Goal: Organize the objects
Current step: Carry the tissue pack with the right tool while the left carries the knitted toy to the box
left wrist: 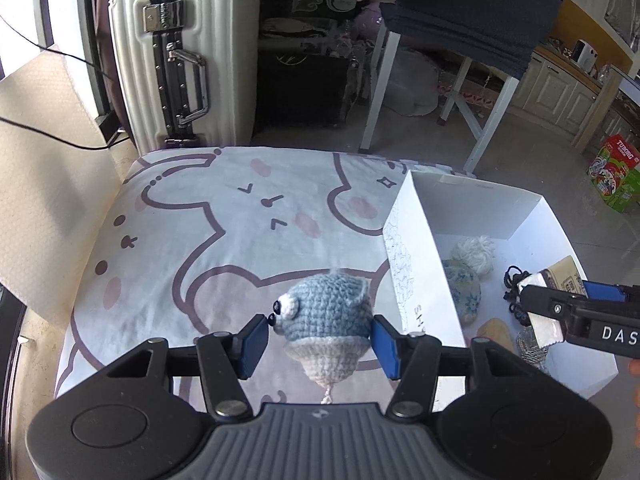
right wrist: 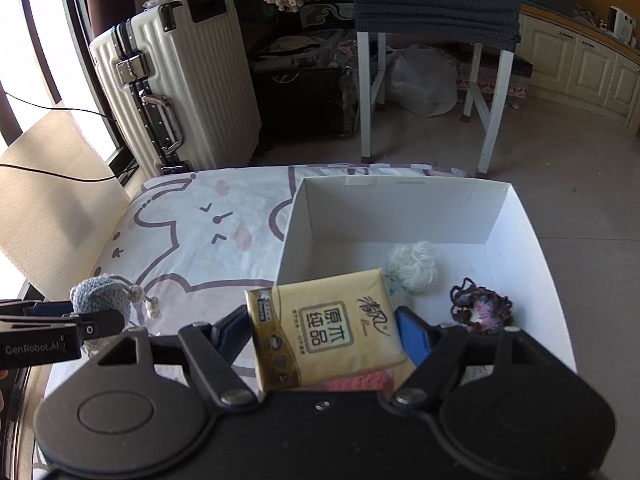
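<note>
**knitfan:** Left claw [left wrist: 320, 340] has its blue pads pinched on both sides of a small blue-grey crocheted animal toy [left wrist: 326, 312], held up over the white sheet with the purple cartoon bear outlines [left wrist: 192, 240]. Toy's got black bead eyes, a pale muzzle and pointy ear on top, a whitish cone-shaped bottom and a little tassel string hanging down.

**boxguy:** Right claw [right wrist: 324, 332] is clamped on a tan plastic pack of tissues [right wrist: 326, 326] with dark printed characters in a square label. Jaws are fairly wide because the pack fills the gap. It's tilted, sitting just above the near-left corner of the open white cardboard box [right wrist: 520, 216].

**knitfan:** From the left cam the pack is mostly hidden behind the other claw's arm, you only catch its corner. But I do get the box's outer left wall with some scribbly printing on it.

**boxguy:** Right cam looks straight down into the box: a white fluffy yarn pompom [right wrist: 414, 266] and a dark purple tangle of yarn [right wrist: 482, 308] lie on the bottom, plus something pink and knitted [right wrist: 360, 380] under the pack. The toy shows at my left edge too, side on, eyes not visible. Cream ribbed suitcase [right wrist: 192, 80] stands on the floor behind the bed in both.
</note>
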A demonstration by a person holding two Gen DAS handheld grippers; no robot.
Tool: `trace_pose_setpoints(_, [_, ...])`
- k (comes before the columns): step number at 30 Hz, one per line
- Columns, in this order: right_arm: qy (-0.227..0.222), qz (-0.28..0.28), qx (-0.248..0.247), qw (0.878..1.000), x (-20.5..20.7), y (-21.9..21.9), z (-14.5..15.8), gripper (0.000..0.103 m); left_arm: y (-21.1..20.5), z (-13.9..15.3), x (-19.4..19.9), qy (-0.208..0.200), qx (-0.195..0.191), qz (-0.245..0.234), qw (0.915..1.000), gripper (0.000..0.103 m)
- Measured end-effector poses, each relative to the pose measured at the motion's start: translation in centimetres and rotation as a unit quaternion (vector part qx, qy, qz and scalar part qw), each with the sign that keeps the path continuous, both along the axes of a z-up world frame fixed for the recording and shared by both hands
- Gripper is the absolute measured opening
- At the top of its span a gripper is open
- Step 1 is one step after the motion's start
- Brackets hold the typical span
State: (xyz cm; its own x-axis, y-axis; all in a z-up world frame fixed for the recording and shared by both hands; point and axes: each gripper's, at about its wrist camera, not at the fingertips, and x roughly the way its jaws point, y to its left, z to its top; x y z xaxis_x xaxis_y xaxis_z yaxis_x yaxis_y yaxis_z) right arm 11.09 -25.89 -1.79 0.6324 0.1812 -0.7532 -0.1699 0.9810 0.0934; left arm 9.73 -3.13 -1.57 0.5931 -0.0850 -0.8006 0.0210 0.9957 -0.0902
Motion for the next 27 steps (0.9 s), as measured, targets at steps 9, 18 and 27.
trace_pose_setpoints(9, [-0.003,-0.029,-0.005,1.000,0.8,-4.6,0.0,0.078,-5.8,0.6,1.8,-0.007,-0.007,-0.044,0.9990,0.057])
trace_pose_setpoints(18, [-0.001,-0.043,0.004,0.999,3.0,-8.3,-0.3,0.078,-10.7,0.5,3.1,-0.007,-0.002,-0.084,0.9965,0.057])
trace_pose_setpoints(27, [0.004,-0.039,-0.004,0.999,7.0,-9.9,-1.5,0.078,-14.6,-0.9,5.0,0.008,-0.003,-0.116,0.9932,0.056])
